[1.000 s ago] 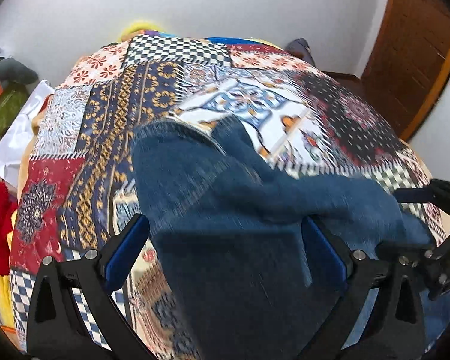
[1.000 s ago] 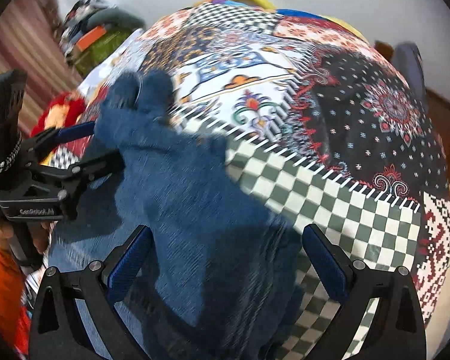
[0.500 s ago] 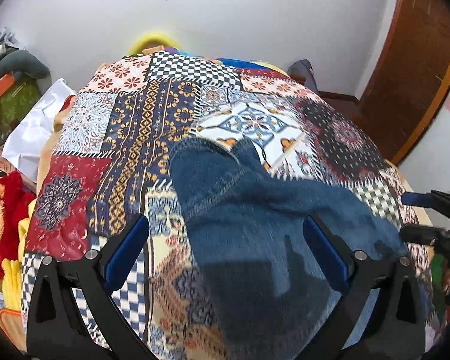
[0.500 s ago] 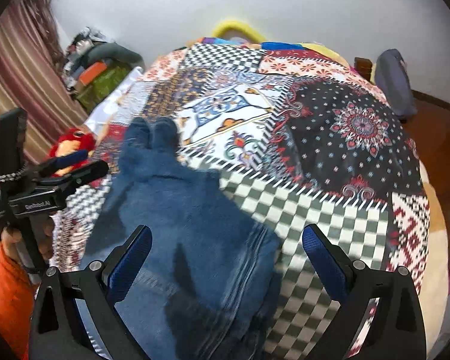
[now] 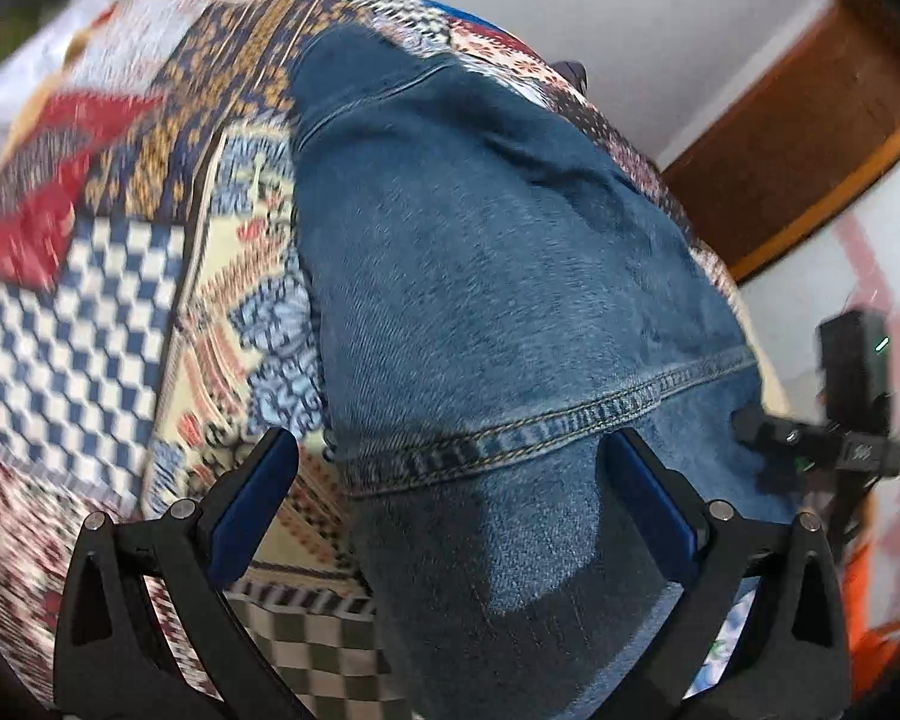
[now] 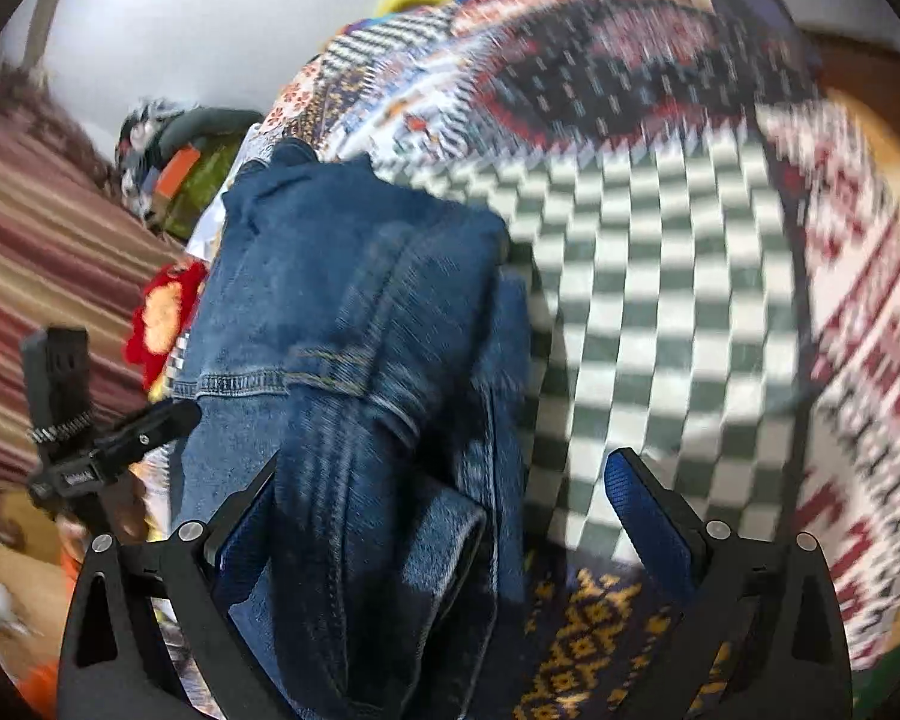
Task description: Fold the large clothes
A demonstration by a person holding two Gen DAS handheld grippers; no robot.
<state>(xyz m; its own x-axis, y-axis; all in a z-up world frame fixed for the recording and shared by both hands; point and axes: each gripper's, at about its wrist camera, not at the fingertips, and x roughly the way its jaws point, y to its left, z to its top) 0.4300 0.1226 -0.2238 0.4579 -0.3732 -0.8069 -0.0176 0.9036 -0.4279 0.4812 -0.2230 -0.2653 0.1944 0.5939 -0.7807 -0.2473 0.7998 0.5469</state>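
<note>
**Q:** What lies in front of the two cameras?

**A:** A pair of blue denim jeans (image 5: 498, 276) lies folded on a bed covered by a patchwork quilt (image 5: 90, 312) of checkered, floral and medallion patches. In the left wrist view the jeans run from near the camera up toward the far side of the bed, and a stitched hem crosses the denim between the gripper's fingers. In the right wrist view the jeans (image 6: 354, 312) sit in layers left of centre, with green-and-white checks of the quilt (image 6: 660, 276) to their right.

**Q:** How do the grippers stand?

**A:** The left gripper (image 5: 450, 498) has its blue-padded fingers spread wide, one on either side of the denim, pinching nothing. The right gripper (image 6: 444, 516) is likewise spread wide; its left finger is partly hidden behind a fold of denim, and its right finger is over the quilt. Whether either touches the cloth I cannot tell.

**Q:** Does each see the other?

**A:** Yes. The right gripper shows at the right edge of the left wrist view, beside the jeans. The left gripper shows at the left edge of the right wrist view, its tip at the denim's edge.

**Q:** Anything around the bed?

**A:** A white wall (image 5: 630, 12), a brown wooden door (image 5: 810, 138), a striped curtain (image 6: 36, 228) and a red plush toy (image 6: 162, 312). Both views are motion-blurred.
</note>
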